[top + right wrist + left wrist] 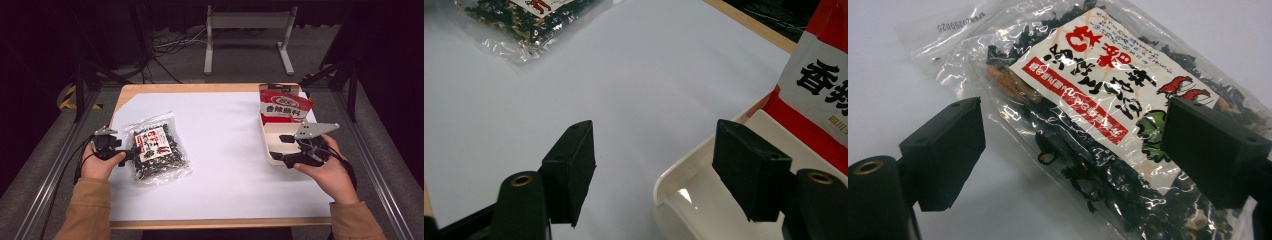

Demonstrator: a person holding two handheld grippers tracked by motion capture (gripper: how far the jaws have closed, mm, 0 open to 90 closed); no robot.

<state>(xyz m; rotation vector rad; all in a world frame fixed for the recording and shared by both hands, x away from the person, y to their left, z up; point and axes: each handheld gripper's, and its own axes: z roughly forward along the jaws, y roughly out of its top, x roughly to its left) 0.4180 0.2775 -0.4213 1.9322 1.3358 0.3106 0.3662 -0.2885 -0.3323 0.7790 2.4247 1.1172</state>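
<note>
Straddling the seaweed bag (1088,115), left tool (1073,150) open.

My high view looks forward and down over the whole table (220,150). My left gripper view sits close above the clear bag (1108,115), aimed steeply down. My right gripper view looks low across the sheet (634,90) past the tray (684,200); both share that bag (524,20)
</note>
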